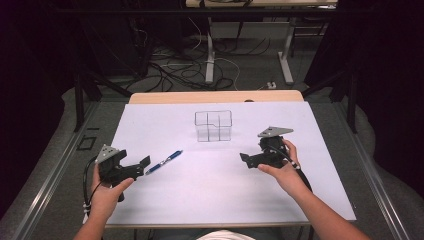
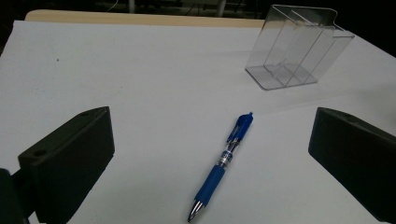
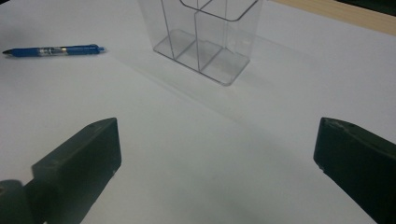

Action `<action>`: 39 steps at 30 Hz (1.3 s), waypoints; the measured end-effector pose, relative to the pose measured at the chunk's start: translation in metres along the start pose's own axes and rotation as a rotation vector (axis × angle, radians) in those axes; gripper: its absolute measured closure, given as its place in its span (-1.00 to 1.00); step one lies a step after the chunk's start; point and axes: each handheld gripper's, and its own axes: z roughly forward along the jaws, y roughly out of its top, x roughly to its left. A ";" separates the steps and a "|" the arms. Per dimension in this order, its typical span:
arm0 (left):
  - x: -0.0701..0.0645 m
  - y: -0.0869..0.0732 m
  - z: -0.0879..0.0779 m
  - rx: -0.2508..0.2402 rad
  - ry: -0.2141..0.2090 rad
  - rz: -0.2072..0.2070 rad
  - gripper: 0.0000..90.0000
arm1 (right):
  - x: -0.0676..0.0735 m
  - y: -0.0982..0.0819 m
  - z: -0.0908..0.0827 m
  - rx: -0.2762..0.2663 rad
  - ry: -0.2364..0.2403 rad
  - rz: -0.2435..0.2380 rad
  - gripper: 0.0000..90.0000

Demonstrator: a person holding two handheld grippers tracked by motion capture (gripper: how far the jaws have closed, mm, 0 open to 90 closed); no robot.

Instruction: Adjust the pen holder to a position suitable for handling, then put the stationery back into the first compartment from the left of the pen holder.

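While left tongs (image 1: 145, 164) face pen (image 1: 164, 162), right tongs (image 1: 243, 158) gape

A white sheet (image 1: 220, 190) covers the worktop (image 1: 215, 96), whose pale wooden edge shows along the far side. Beyond it, on the grey floor (image 1: 250, 75), tangled cables (image 1: 175, 70) lie around the metal legs (image 1: 210, 55) of another table. Dark curtains hang at both sides.
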 end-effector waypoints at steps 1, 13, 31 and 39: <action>-0.001 0.000 0.000 0.001 0.002 0.017 -1.00 | -0.001 -0.002 -0.002 0.001 -0.006 0.011 -1.00; -0.008 0.008 0.002 0.037 0.000 0.081 -0.92 | -0.014 -0.019 -0.022 -0.048 -0.039 0.078 -1.00; -0.013 0.031 0.012 0.161 0.000 0.180 -0.65 | -0.033 -0.028 -0.034 -0.063 -0.077 0.113 -1.00; -0.016 0.042 0.020 0.241 -0.002 0.237 -0.51 | -0.036 -0.029 -0.034 -0.058 -0.082 0.112 -1.00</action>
